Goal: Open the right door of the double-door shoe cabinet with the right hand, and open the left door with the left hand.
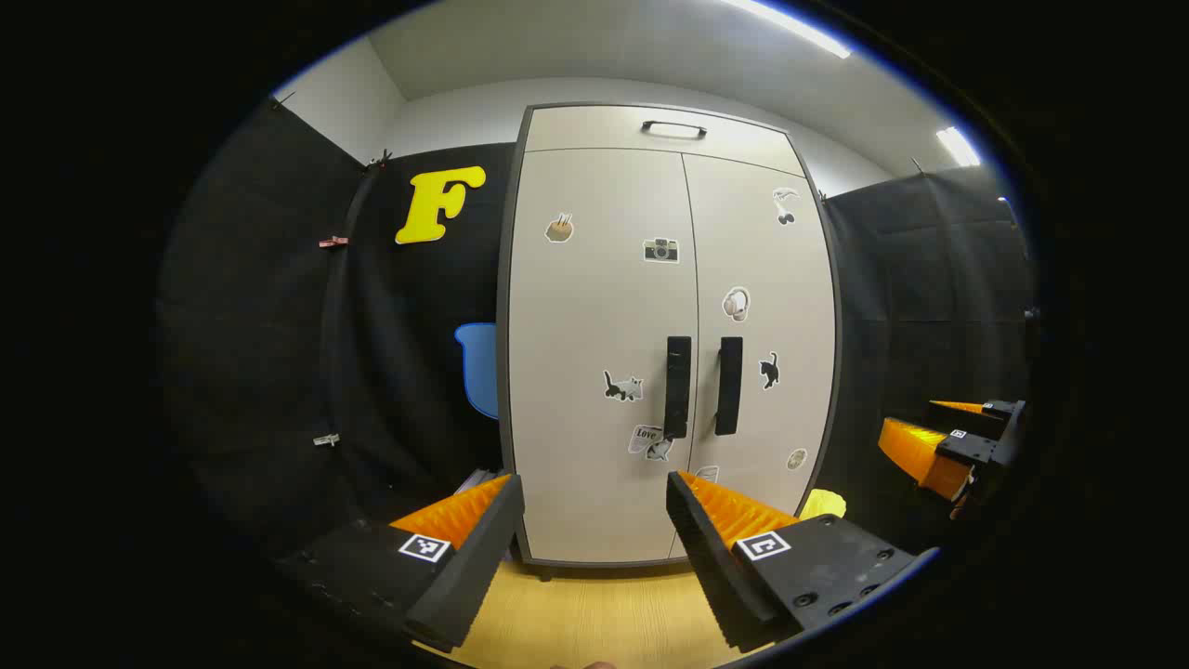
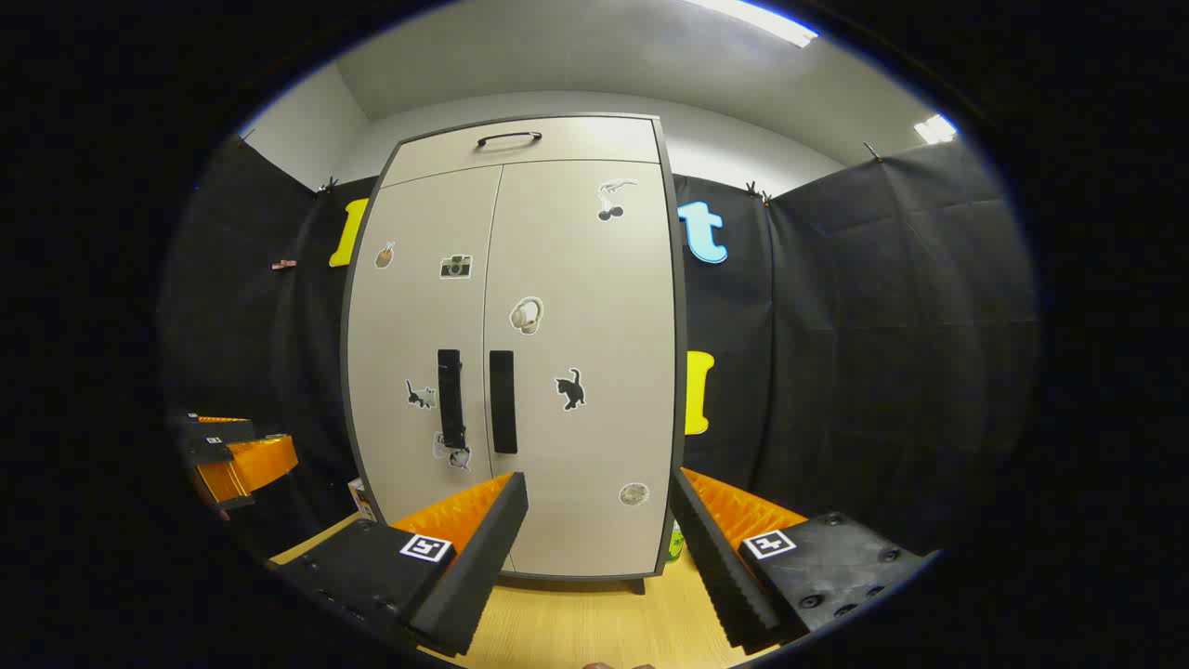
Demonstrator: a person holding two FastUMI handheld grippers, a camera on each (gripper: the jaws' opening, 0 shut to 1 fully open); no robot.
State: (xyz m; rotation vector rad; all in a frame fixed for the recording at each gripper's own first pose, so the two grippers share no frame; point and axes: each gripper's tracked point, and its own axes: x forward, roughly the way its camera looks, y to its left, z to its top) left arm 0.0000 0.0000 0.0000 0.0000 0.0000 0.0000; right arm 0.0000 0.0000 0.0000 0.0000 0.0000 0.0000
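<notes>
Right gripper view puts the closed shoe cabinet (image 2: 576, 372) at twelve o'clock beyond my empty, spread right claw (image 2: 599, 520), so I'd pinch the stiff right handle (image 2: 503, 401); my left claw (image 1: 594, 520) gapes too.

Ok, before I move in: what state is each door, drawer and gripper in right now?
Left door: closed, handle untouched.
Right door: closed, flush with the left one.
Top drawer: closed.
Left gripper: open, empty, short of the cabinet.
Right gripper: open, empty, short of the cabinet.
</notes>
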